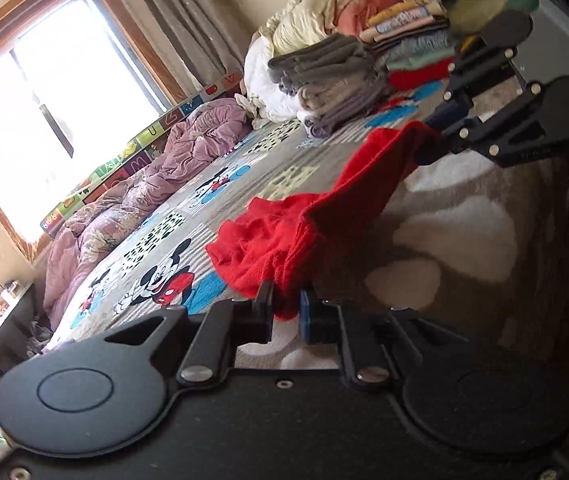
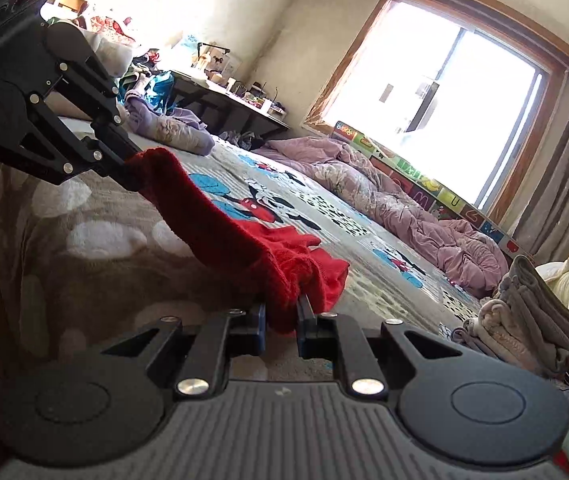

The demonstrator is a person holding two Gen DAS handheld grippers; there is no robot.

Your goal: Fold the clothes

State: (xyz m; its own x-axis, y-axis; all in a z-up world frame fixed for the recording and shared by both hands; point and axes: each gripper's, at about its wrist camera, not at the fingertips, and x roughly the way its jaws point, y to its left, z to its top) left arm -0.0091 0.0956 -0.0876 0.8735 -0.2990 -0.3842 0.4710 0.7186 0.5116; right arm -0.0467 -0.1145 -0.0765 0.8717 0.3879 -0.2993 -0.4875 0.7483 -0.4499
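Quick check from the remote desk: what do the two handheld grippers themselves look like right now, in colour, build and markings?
Both are matt black. The left gripper and right gripper each have two flat linkage arms with silver rivets, round disc-shaped pivot housings with a raised circle, and blue pads on the fingers. The right gripper's body is ribbed. No cables or sleeves show.

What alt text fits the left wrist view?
Left gripper and right gripper each pinch an end of a fuzzy red garment, stretched over a cartoon-mouse bedspread; folded clothes stack behind.
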